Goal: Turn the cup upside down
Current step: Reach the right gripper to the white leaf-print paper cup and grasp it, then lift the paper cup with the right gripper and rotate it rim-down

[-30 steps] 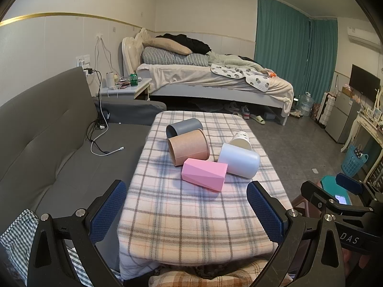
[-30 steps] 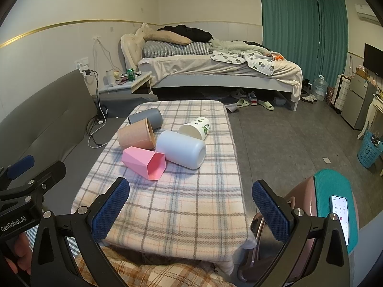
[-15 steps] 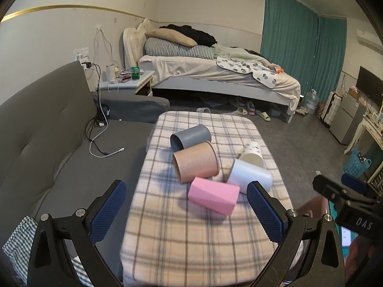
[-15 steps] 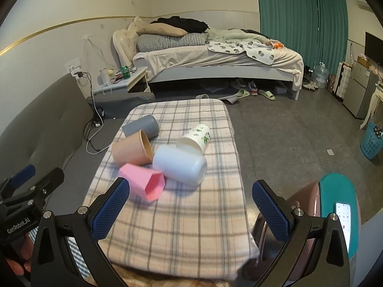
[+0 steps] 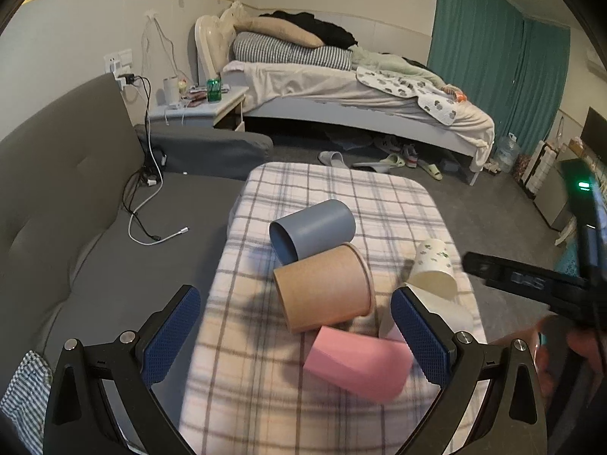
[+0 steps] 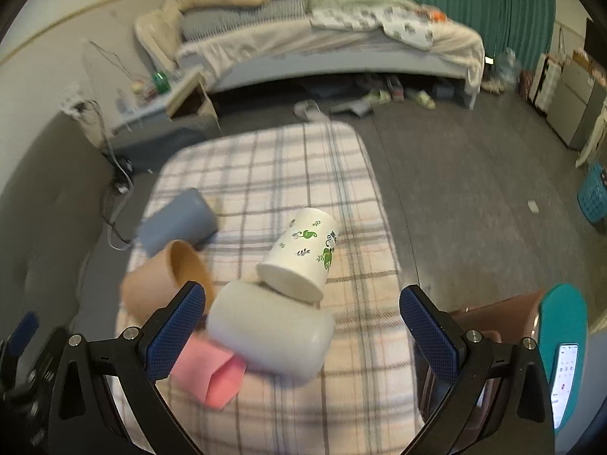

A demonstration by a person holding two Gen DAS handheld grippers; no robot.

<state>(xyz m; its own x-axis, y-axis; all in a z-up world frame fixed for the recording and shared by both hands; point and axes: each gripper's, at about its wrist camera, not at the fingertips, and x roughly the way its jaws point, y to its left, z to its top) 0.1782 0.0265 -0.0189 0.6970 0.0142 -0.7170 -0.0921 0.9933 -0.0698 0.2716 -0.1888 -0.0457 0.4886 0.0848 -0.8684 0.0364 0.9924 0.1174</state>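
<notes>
Lying on the checked table [image 5: 334,189]: five cups [image 5: 326,292], both grippers [image 6: 299,330] spread.

Plaid cloth [image 5: 334,193], grey-blue cup [image 5: 315,227], tan cup [image 5: 326,292], pink cup [image 5: 356,364], green-printed white cup [image 6: 303,250], teal curtains [image 5: 489,68]

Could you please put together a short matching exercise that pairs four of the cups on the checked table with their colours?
Things:
1. cup farthest back
2. faceted cup nearest the tools
3. cup with a leaf print
4. round cup between the first two

Colours:
A. pink
B. tan
C. blue-grey
D. white and green

Pairs: 1-C, 2-A, 3-D, 4-B
</notes>
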